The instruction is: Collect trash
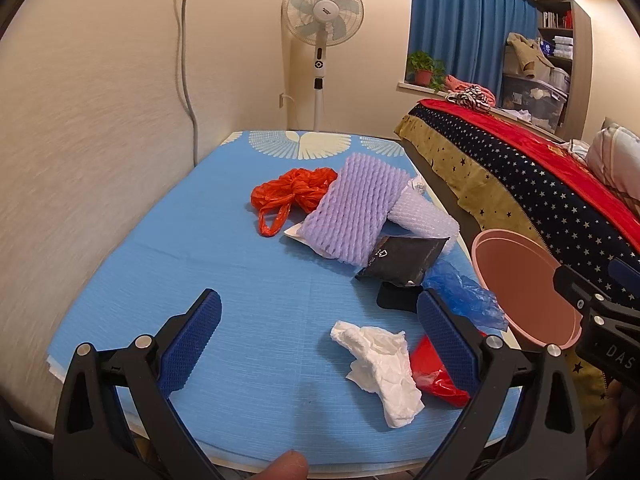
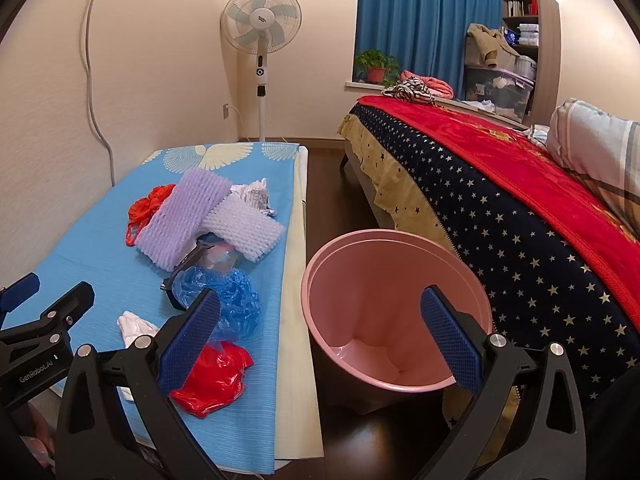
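Bedding (image 2: pixel 520 184) in red and star-printed navy covers the bed along my right side, the biggest thing in sight. Next in size is the table (image 1: pixel 180 280) under its blue cloth, pushed against the cream wall, and on it lies all the trash I am here for. On the dark floor, in the gap between table and bed, stands the pink bin (image 2: pixel 360 280), just beside the table's edge, its mouth open toward me. At the far end a white pedestal fan (image 1: pixel 322 20) stands by the wall. Of the trash, the lilac foam net (image 1: pixel 352 208) is the largest piece, lying in the middle of the cloth with a paler foam net (image 1: pixel 424 218) touching its right side and an orange plastic bag (image 1: pixel 292 196) bunched against its left. A black pouch (image 1: pixel 404 258) rests against the nets' near edge, and a crumpled blue plastic bag (image 1: pixel 464 292) lies just beside it toward the table's right rim. Nearest me sit a crumpled white tissue (image 1: pixel 384 364) and, touching it, a red plastic bag (image 1: pixel 432 376). My left gripper (image 1: pixel 320 340) hangs over the near table with its jaws spread wide and nothing between them, the tissue lying below the gap. My right gripper (image 2: pixel 320 340) is likewise spread wide and holding nothing, poised above the bin's rim.
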Available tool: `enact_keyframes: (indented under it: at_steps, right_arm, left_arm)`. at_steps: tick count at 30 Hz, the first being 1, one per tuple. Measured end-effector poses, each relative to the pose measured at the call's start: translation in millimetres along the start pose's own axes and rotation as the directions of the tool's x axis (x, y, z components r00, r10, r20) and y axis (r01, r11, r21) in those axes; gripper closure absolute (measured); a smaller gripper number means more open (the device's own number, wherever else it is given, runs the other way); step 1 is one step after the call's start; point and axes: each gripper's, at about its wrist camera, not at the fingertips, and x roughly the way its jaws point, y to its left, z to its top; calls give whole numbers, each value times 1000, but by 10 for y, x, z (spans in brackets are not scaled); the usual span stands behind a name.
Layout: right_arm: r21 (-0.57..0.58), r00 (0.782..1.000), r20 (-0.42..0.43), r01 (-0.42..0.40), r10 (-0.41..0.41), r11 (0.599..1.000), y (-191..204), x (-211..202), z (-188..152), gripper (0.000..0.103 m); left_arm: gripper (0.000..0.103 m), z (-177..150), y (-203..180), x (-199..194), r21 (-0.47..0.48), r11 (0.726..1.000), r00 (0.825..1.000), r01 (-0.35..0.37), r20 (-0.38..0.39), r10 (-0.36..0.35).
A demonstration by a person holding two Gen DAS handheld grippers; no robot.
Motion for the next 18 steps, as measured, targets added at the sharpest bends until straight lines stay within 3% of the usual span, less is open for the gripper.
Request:
enact_keyframes:
  at_steps: [18]
  right_arm:
    - [-6, 1000, 2, -3, 3, 1000, 13, -25, 23, 5]
  left_arm:
    - [8, -5, 2, -24, 3, 1000, 1000, 5, 0, -5]
